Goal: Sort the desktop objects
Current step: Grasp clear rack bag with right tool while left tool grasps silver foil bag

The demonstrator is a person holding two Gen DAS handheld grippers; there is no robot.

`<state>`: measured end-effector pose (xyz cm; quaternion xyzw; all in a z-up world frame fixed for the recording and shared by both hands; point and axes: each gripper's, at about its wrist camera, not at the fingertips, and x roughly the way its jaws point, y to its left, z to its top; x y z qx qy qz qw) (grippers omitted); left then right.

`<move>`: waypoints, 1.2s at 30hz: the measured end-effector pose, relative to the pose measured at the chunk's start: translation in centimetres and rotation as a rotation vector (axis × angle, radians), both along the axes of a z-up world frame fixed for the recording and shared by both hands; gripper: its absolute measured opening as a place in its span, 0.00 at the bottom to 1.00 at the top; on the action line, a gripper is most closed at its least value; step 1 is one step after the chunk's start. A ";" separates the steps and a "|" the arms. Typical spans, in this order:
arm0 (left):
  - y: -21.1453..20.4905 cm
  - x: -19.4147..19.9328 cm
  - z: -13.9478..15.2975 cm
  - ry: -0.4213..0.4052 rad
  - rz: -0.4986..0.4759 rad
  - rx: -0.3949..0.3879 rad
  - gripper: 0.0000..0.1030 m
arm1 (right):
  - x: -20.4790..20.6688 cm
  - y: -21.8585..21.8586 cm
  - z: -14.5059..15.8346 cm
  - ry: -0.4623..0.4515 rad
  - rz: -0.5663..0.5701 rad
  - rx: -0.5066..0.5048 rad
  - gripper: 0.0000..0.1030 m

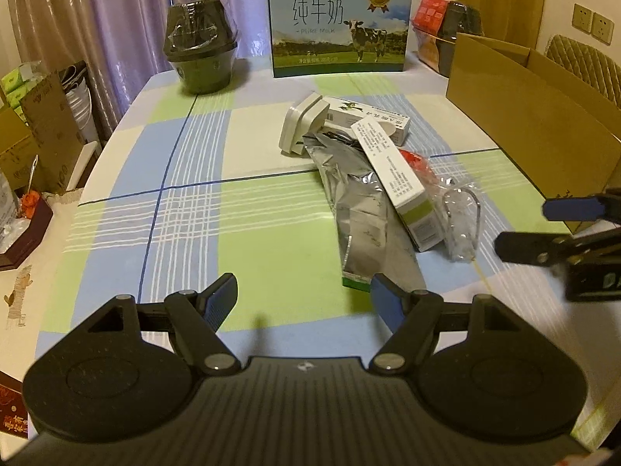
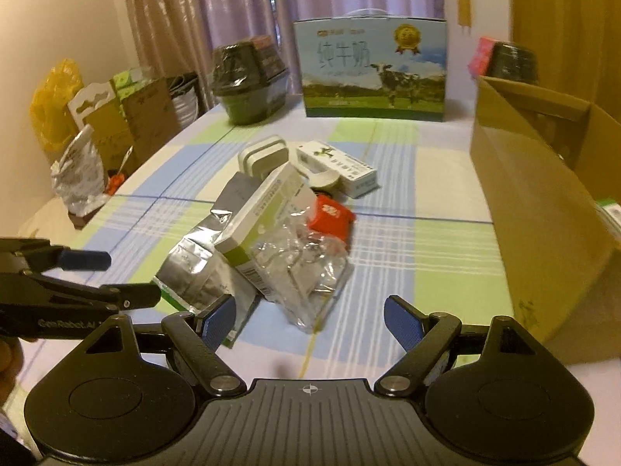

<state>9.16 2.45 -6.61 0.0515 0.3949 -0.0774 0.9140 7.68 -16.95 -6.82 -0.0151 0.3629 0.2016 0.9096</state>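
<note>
At the bottom of each wrist view, both grippers are hovering over the checked tablecloth [image 1: 186, 209] with nothing between their fingers: the left gripper [image 1: 304, 298] is standing spread wide, and the right gripper [image 2: 309, 318] is likewise gaping. Just beyond them, at frame centre, the clutter is lying in one overlapping heap: a silver foil pouch [image 1: 365, 209] underneath, a long white-and-green carton [image 1: 399, 182] slanting across it, a clear plastic bag [image 2: 306, 272] touching the carton's near end, and a red packet [image 2: 332, 215] behind. Farther back, a white gadget [image 1: 300, 126] and a second small carton [image 2: 341, 165] are sitting together. The open cardboard box [image 2: 543, 209] is waiting at right. Risk, in my judgement: gripping the pouch would likely drag the carton off; the slick bag may slip. A milk case [image 1: 339, 25] is standing at the far edge.
</note>
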 end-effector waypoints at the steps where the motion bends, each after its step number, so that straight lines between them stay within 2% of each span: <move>1: 0.1 0.2 -0.1 0.003 0.000 -0.003 0.70 | 0.3 0.4 -0.4 0.000 0.011 -0.009 0.68; 4: 0.3 0.6 -0.4 0.005 -0.001 0.002 0.70 | 0.9 1.4 -1.4 -0.013 0.037 -0.050 0.57; 14: 0.0 2.3 -0.7 0.003 -0.041 -0.046 0.70 | 2.5 3.3 -3.3 -0.032 0.074 -0.108 0.49; 16: -0.3 2.6 -0.7 0.001 -0.055 -0.053 0.70 | 2.5 3.4 -3.5 -0.037 0.082 -0.120 0.35; 19: -0.9 3.3 -0.9 0.002 -0.074 -0.056 0.70 | 2.6 3.2 -3.5 -0.046 0.085 -0.136 0.22; 23: -1.4 4.6 -1.2 0.024 -0.094 -0.086 0.69 | 2.2 2.2 -3.4 -0.050 0.079 -0.155 0.20; 27: -2.0 5.9 -1.9 0.086 -0.112 -0.115 0.67 | 1.9 1.2 -3.4 -0.048 0.071 -0.164 0.20; 28: -2.2 6.2 -2.1 0.099 -0.120 -0.118 0.65 | 1.7 0.9 -3.4 -0.048 0.071 -0.167 0.20; 30: -2.7 6.4 -2.1 0.108 -0.136 -0.123 0.51 | 1.6 0.5 -3.3 -0.049 0.065 -0.174 0.20; 31: -3.0 6.5 -2.1 0.110 -0.146 -0.123 0.47 | 1.5 0.3 -3.3 -0.047 0.059 -0.175 0.20; 36: -3.4 5.7 -1.8 0.122 -0.123 -0.095 0.39 | 0.9 -0.8 -3.0 -0.032 0.031 -0.163 0.20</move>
